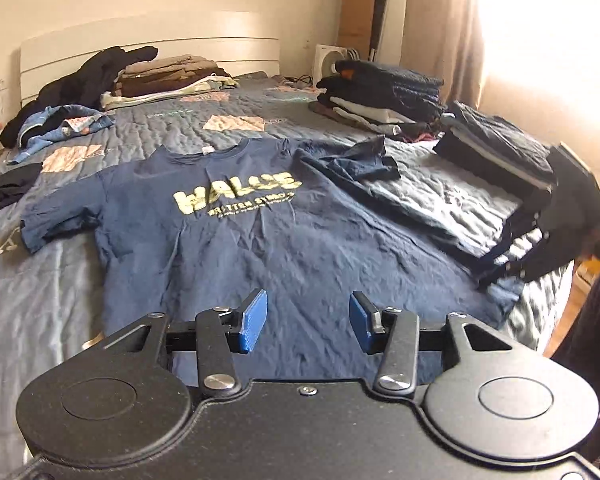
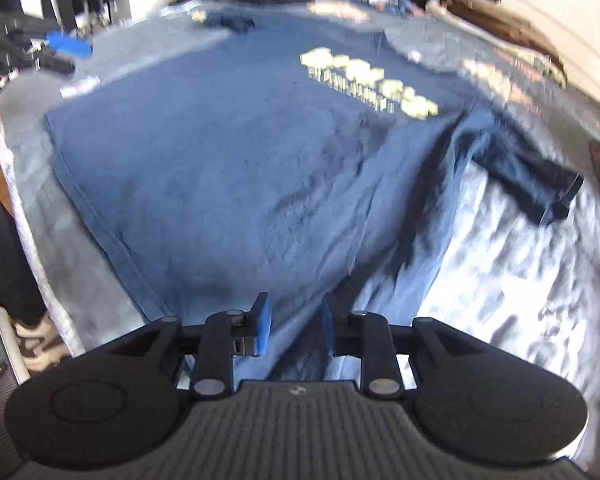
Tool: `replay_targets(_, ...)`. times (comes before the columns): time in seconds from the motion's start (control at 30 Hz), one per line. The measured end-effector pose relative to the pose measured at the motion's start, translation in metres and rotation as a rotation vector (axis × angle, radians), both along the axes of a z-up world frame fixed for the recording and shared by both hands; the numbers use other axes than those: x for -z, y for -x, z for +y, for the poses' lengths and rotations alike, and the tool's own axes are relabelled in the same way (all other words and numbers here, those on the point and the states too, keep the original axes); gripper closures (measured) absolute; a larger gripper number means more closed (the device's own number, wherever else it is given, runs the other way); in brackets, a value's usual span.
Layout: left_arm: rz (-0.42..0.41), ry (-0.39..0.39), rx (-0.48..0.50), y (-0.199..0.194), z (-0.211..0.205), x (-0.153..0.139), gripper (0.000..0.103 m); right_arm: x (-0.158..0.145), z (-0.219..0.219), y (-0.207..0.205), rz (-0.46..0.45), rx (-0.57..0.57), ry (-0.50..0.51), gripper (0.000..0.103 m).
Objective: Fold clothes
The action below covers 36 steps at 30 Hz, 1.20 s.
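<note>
Left wrist view: a navy T-shirt lies spread face-up on the quilted bed, soft, light and limp, probably best pinched at hem or shoulders. The left gripper hovers over the hem, jaws apart, empty.

Right wrist view: the right gripper tilts steeply down above the shirt's side edge, jaws narrowly parted, holding nothing.

T-shirt: navy blue, with pale yellow lettering across its chest.
My left gripper: black frame, bright blue pads.
My right gripper: black too, same blue pads (blurred in that view).
Quilt: grey-blue, stitched in ripples, with pinkish-beige patches.
Headboard: white, with thin dark lines.
Far stack: tan and brown layers.
Right stack: dark navy over white.
Curtain: beige.
</note>
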<state>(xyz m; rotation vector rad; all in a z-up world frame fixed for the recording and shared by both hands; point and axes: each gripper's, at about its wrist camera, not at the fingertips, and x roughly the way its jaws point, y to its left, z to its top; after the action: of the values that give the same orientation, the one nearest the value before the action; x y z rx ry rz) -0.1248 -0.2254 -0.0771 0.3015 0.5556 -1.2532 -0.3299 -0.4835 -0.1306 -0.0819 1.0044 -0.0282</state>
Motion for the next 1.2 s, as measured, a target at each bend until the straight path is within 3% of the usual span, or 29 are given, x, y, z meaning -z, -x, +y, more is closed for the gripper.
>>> replay_targets(0.03, 0.013, 0.016, 0.0, -0.001, -0.01, 0.0, 0.052, 0.007, -0.003, 0.001, 0.025, 0.009, 0.001, 0.077)
replay_targets(0.13, 0.046, 0.063, -0.031, -0.008, -0.042, 0.001, 0.05, -0.002, -0.025, 0.013, -0.036, 0.08, -0.093, 0.075)
replay_targets(0.2, 0.072, 0.096, -0.06, -0.013, -0.061, 0.002, 0.05, -0.013, -0.051, 0.01, -0.096, 0.156, -0.122, 0.064)
replay_targets(0.27, 0.121, 0.139, -0.097, -0.021, -0.075, 0.005, 0.05, -0.026, -0.079, 0.005, -0.158, 0.237, -0.144, 0.06)
replay_targets(0.47, 0.172, 0.141, -0.099, -0.029, -0.116, 0.018, 0.05, -0.046, -0.202, -0.04, -0.284, 0.525, -0.295, 0.051)
replay_targets(0.57, 0.195, 0.131, -0.088, -0.032, -0.136, 0.025, 0.049, -0.039, -0.25, -0.068, -0.27, 0.574, -0.337, 0.045)
replay_targets(0.77, 0.195, 0.055, -0.111, -0.038, -0.151, 0.047, 0.049, -0.004, -0.313, -0.11, -0.12, 0.627, -0.411, 0.033)
replay_targets(1.03, 0.179, 0.069, -0.086, -0.034, -0.152, 0.04, 0.048, 0.014, -0.341, -0.117, -0.211, 0.625, -0.526, 0.033)
replay_targets(1.2, 0.188, 0.071, -0.08, -0.035, -0.156, 0.04, 0.046, 0.022, -0.356, -0.124, -0.166, 0.682, -0.479, 0.033)
